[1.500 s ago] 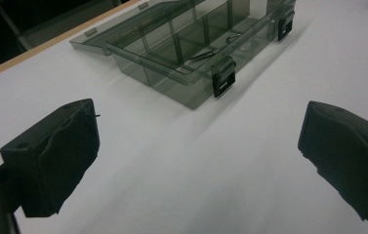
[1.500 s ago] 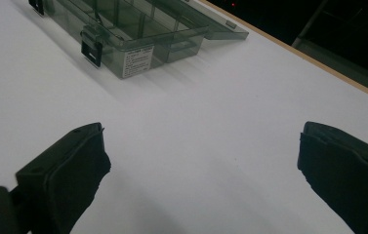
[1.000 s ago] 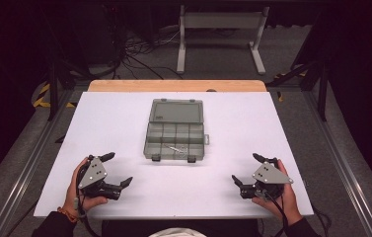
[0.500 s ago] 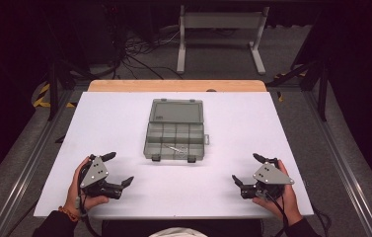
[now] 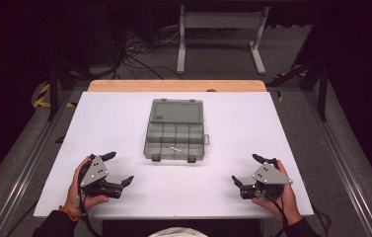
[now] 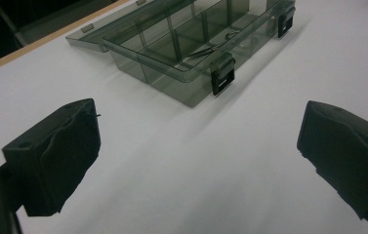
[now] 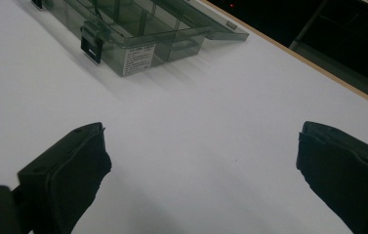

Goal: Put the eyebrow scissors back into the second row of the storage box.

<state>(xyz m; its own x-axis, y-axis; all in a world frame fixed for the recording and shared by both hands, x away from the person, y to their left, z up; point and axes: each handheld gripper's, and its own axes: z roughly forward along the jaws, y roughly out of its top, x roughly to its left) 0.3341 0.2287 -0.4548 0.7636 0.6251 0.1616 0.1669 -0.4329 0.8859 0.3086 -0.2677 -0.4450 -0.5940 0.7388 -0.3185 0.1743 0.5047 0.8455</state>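
Resting near the front edge of the table (image 5: 124,113), the left gripper (image 5: 118,170) sits by the front left corner with its jaws wide apart and nothing between them. By the front right corner, the right gripper (image 5: 246,171) is likewise spread and empty. Between them, toward the middle, lies the clear plastic box (image 5: 176,136), its lid open flat toward the far edge.

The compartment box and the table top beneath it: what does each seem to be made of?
Compartment box: seemingly smoky, see-through plastic, glossy; dividers show through its walls, with black latches.
Table top: a matt white sheet, perhaps laminate, over a wood-coloured far edge.
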